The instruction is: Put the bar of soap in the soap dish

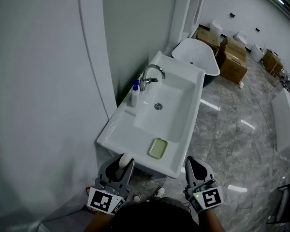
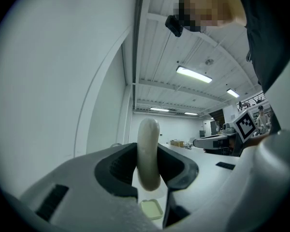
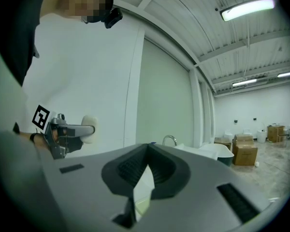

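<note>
White bathroom sink [image 1: 112, 131] holds a green soap dish [image 1: 158, 148] at its 6 o'clock edge. Left gripper [image 2: 148, 170], at 7 o'clock from the dish, pinches the bar of soap [image 2: 148, 141] by its flat faces; it looks firm, light and probably slippery. Right gripper [image 3: 146, 172] is closed and empty.

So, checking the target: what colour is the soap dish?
Pale yellow-green soap dish, clearest in the head view.

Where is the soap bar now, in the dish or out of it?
Out. The left gripper clamps the soap bar; the green soap dish on the sink is empty.
</note>
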A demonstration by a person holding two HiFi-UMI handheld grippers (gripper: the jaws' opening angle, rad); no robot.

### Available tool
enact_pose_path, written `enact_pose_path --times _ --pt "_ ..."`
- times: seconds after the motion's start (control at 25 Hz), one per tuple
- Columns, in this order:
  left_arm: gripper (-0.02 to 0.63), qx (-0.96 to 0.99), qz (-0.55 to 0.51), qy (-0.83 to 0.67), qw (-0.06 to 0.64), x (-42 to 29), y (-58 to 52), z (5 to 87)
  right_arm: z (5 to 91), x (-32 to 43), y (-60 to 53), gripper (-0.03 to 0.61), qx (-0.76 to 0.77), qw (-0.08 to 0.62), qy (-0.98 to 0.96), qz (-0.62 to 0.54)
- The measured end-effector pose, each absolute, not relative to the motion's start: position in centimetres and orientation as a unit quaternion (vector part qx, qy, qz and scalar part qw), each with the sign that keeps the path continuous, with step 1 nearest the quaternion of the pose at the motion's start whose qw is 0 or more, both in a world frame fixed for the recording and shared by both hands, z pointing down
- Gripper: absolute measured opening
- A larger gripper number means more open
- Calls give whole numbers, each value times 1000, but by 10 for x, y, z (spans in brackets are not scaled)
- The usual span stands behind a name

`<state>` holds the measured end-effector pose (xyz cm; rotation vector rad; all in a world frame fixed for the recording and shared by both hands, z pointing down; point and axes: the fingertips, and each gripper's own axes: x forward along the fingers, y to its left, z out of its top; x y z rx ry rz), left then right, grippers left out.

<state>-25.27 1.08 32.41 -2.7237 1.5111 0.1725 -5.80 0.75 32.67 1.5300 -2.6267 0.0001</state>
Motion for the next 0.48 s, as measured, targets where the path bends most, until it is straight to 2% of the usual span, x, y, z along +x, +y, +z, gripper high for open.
enact_pose_path --times 0.48 --pt "115 -856 28 516 14 -233 -5 321 339 -26 -22 11 484 45 -874 25"
